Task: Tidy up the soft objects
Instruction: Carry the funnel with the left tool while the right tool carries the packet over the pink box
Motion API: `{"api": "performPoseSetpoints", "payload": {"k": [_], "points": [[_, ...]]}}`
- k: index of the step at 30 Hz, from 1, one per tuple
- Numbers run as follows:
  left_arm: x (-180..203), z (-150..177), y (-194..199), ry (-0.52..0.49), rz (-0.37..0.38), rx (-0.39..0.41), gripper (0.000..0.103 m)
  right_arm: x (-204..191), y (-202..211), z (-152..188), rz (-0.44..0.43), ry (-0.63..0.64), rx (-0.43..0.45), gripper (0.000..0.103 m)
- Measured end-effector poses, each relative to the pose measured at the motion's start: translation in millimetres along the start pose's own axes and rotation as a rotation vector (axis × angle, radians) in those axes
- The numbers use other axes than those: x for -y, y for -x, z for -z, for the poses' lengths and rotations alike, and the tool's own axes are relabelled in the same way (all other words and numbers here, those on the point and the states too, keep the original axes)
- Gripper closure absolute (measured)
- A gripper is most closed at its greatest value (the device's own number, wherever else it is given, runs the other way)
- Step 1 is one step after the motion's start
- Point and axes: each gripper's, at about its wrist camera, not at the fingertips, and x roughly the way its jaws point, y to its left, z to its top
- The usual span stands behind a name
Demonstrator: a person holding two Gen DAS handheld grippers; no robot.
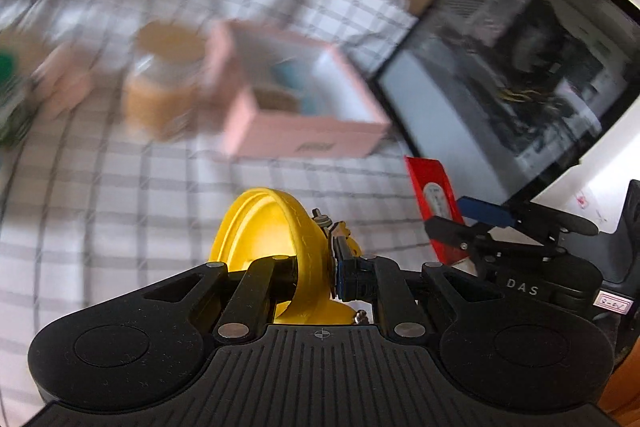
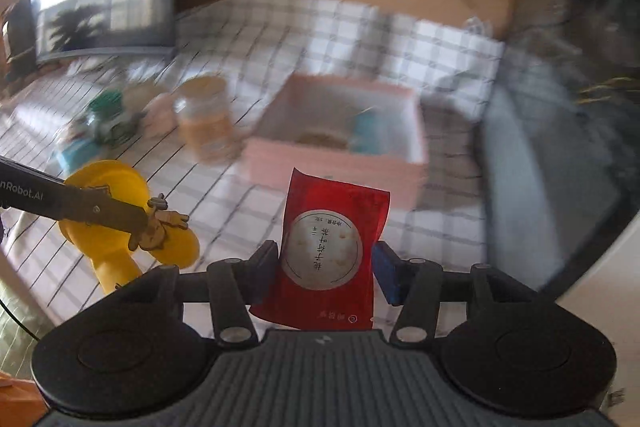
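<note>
Red packet (image 2: 328, 251) foremost; blurred pink box (image 2: 336, 131), probably jar (image 2: 206, 119) beyond.

A checked tablecloth (image 2: 320, 27) is seen across the surface. A lidded jar (image 2: 206, 119) with tan contents is placed beside a green-topped item (image 2: 106, 107), blurred. A dark screen (image 1: 516, 67) is noted alongside.

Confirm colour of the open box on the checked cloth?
Pink box, white inside. Right wrist view shows it best, though blurred.
</note>
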Motion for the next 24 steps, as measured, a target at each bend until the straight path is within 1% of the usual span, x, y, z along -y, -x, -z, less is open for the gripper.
{"api": "performPoseSetpoints", "payload": {"k": [4,5,6,9,11,14,16,18,19,21,22,23,24], "points": [[25.3,-37.3,-6.4,-0.076,0.005,0.039,0.09,17.8,3.9,-23.0,0.01,-0.028,0.093,0.051],[31.0,-50.6,-4.9,-0.1,-0.002,0.063,0.09,18.4,3.7,-30.4,0.009,-0.029,0.123,0.052],[35.4,-61.2,-2.4,-0.119,-0.009,0.085,0.09,20.0,4.1,-38.6,0.009,-0.027,0.155,0.057],[47.5,-98.7,5.1,-0.18,-0.031,0.168,0.09,31.4,-3.1,-66.7,0.006,-0.03,0.233,0.057],[48.0,-120.0,6.5,-0.177,-0.032,0.201,0.09,37.6,-16.3,-82.6,0.006,-0.046,0.252,0.057],[44.8,-151.5,-9.4,-0.144,-0.047,0.219,0.09,47.2,-36.7,-95.6,-0.014,-0.087,0.234,0.057],[40.6,-167.7,-29.4,-0.132,-0.065,0.218,0.089,52.4,-45.9,-92.8,-0.038,-0.105,0.209,0.057],[31.3,-183.0,-57.3,-0.101,-0.067,0.196,0.089,53.8,-50.4,-83.7,-0.05,-0.102,0.181,0.056],[25.3,-189.5,-70.1,-0.069,-0.049,0.177,0.087,53.4,-53.0,-76.2,-0.052,-0.097,0.16,0.054],[5.6,-197.0,-105.2,0.004,0.006,0.117,0.082,51.0,-58.0,-58.7,-0.049,-0.095,0.106,0.04],[-3.5,-198.4,-120.6,0.026,0.003,0.085,0.081,49.3,-62.4,-48.6,-0.051,-0.097,0.074,0.039],[-10.8,-196.6,-136.1,0.042,-0.037,0.046,0.081,47.0,-67.2,-37.9,-0.053,-0.099,0.038,0.039],[-15.9,-196.6,-152.7,0.048,-0.101,-0.002,0.081,44.6,-71.6,-29.4,-0.053,-0.103,0.005,0.039]]}}
